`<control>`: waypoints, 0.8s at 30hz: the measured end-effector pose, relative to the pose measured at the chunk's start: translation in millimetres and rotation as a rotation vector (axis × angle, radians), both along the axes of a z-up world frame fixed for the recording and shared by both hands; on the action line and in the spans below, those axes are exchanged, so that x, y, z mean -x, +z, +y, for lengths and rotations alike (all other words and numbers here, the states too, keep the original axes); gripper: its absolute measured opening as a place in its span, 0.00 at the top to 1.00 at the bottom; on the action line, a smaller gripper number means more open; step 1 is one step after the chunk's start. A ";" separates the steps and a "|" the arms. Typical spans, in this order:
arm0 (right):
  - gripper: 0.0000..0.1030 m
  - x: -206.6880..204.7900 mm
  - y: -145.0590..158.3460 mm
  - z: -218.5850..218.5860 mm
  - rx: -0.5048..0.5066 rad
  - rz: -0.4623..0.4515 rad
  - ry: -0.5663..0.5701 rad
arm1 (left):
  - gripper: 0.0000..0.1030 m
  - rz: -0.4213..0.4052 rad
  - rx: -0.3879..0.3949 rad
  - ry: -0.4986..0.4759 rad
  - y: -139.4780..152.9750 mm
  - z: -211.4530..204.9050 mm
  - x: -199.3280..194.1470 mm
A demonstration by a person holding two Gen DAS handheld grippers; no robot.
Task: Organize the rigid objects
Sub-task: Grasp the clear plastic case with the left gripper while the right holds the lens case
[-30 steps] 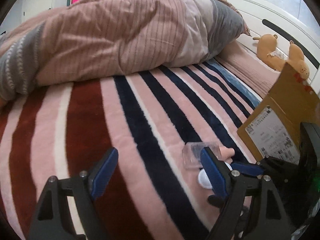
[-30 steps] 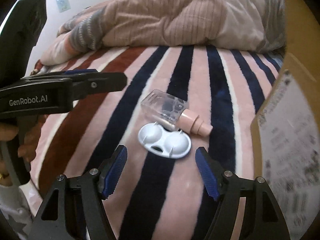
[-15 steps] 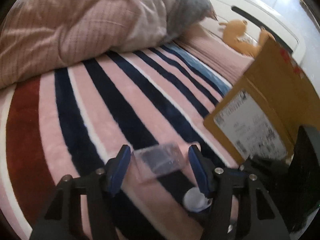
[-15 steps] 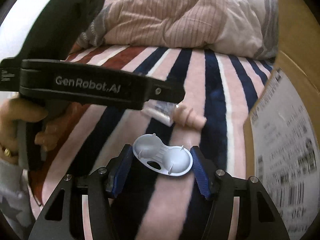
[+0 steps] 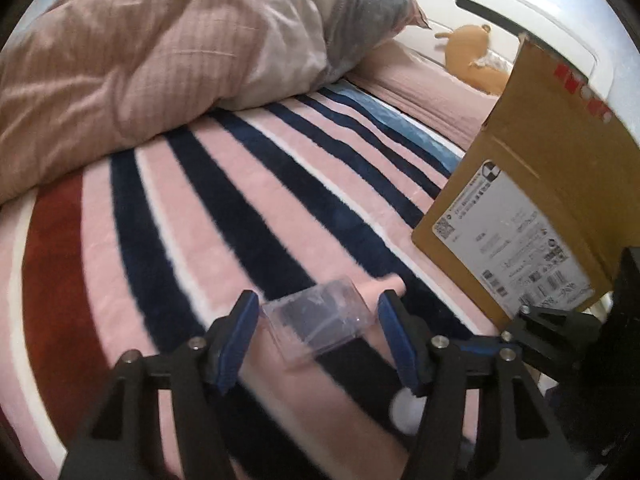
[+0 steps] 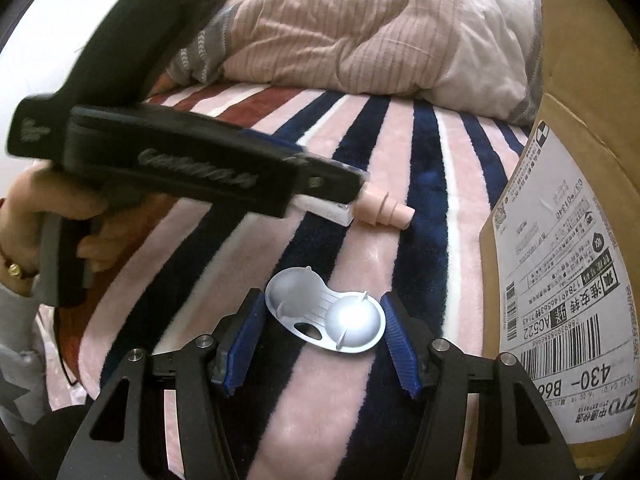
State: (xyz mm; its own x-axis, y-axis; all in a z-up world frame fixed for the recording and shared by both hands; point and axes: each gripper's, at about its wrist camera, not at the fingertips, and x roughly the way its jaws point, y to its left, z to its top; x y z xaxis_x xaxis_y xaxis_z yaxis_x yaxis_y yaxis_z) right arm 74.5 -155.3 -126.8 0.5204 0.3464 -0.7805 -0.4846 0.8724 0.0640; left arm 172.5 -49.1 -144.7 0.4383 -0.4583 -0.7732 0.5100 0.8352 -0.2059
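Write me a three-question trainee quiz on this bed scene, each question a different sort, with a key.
1. True or false: the clear bottle lies between the left gripper's open fingers.
2. Multiple choice: the white double-cup piece sits between the fingers of which gripper? A) left B) right C) neither
3. Fill in: the cardboard box stands on the ______ side of the right wrist view.

Key: 1 true; 2 B; 3 right

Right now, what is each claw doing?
Left claw: open, straddling the clear bottle, not clamped.
Right claw: open around the white double-cup piece, not gripping.
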 end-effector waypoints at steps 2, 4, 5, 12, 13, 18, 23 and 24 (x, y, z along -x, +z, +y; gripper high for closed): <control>0.46 -0.2 -0.1 -0.2 0.000 0.000 0.002 | 0.42 0.001 0.001 -0.025 -2.1 -4.5 -1.8; 0.46 -1.0 -0.1 0.1 0.000 0.000 0.002 | 0.42 0.005 0.005 -0.040 -1.8 -4.7 -1.8; 0.46 -0.9 0.1 -0.1 0.000 0.000 0.003 | 0.44 0.016 0.005 -0.051 -1.9 -4.2 -2.0; 0.46 -0.2 0.7 -0.4 -0.004 0.002 0.003 | 0.44 0.077 -0.017 -0.182 1.4 -5.6 22.4; 0.46 -0.2 0.5 -0.3 -0.004 0.002 0.004 | 0.44 0.074 -0.026 -0.181 1.2 -6.5 23.5; 0.46 1.3 0.1 -1.9 -0.011 0.002 0.000 | 0.44 0.059 -0.052 -0.173 -3.1 -10.3 23.8; 0.46 3.6 -0.5 -2.8 -0.013 0.001 0.004 | 0.45 0.068 -0.023 -0.115 -4.8 -4.7 22.4; 0.46 3.9 -0.3 -3.2 -0.014 0.002 0.005 | 0.45 0.067 -0.029 -0.088 -4.5 -2.6 24.5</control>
State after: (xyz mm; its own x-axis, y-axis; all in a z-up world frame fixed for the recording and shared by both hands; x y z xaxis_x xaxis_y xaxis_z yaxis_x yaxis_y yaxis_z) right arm 70.6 -158.5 -127.1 0.5175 0.3598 -0.7764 -0.4887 0.8690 0.0770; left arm 148.0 -51.8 -149.2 0.3440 -0.4700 -0.8129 0.5678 0.7936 -0.2186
